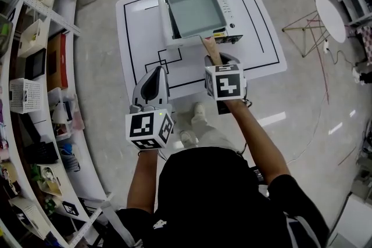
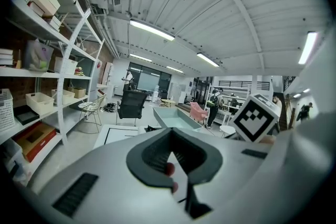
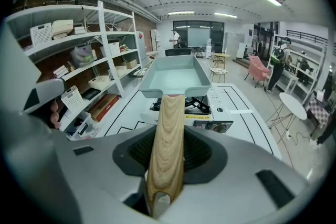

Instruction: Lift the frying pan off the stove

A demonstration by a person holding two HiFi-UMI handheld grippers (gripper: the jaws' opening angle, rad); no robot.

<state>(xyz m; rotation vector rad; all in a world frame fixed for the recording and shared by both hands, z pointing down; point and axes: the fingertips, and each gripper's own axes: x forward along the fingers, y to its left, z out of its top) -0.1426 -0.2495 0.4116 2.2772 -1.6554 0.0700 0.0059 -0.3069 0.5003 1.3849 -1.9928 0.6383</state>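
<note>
The frying pan [image 1: 195, 9], a square, pale, empty tray, sits at 12 o'clock from me over the stove [image 1: 231, 14] on the white table [image 1: 139, 20]. In the right gripper view its base looks level with or just above the burner grate. I cannot tell whether it is fully clear.

Its wooden handle [image 3: 168, 128] runs back toward 6 o'clock, straight into the right gripper [image 3: 169, 168]. The 2 jaws are clamped on the handle near its free end, with the wood centred between the pads. That puts the grip far from the pan's weight, so I expect the front edge to want to dip.

For a clean lift I judge these points matter:
1. Raise straight up first, so the base clears the grate before any move toward 6 o'clock.
2. Hold the handle level and do not let it roll, since a round handle can twist inside flat pads.
3. Move slowly, because the stove's control panel at 3 o'clock of the pan is close under the rim.

The left gripper [image 1: 152, 83] hangs at 9 o'clock of the right one, off the table edge. Its jaws are closed with nothing between them, and it plays no part here. Shelving [image 1: 35, 67] lines the room at 9 o'clock, well apart.
</note>
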